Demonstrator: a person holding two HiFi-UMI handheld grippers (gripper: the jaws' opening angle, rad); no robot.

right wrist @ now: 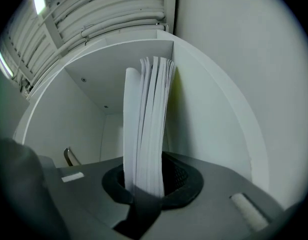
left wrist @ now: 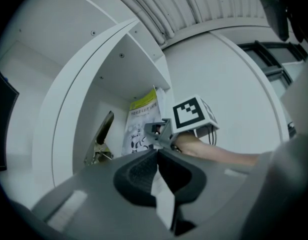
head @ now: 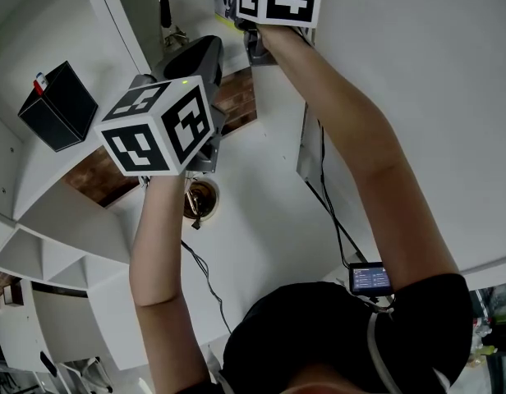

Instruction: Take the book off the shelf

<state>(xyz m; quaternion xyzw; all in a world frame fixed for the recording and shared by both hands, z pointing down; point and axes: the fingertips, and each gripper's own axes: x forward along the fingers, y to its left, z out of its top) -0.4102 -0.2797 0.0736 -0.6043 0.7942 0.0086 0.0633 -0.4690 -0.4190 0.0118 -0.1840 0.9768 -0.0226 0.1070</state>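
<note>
A thin book [left wrist: 141, 126] with a white cover and a yellow-green top band stands upright in a white shelf compartment [left wrist: 119, 69], close to its right wall. In the right gripper view its page edges [right wrist: 146, 129] rise straight up from between the jaws. My right gripper [right wrist: 146, 186] is shut on the book, with the pads pressing on both sides. The head view shows that gripper [head: 251, 41] raised at the top, under its marker cube. My left gripper [left wrist: 157, 154] hangs lower and to the left, shut with nothing in it, and points towards the book.
A black box [head: 57, 105] sits in a shelf compartment to the left. A metal clip-like stand [left wrist: 100, 143] leans at the left of the book's compartment. A brown cup [head: 201, 197] and a black cable [head: 205, 277] lie below the left arm.
</note>
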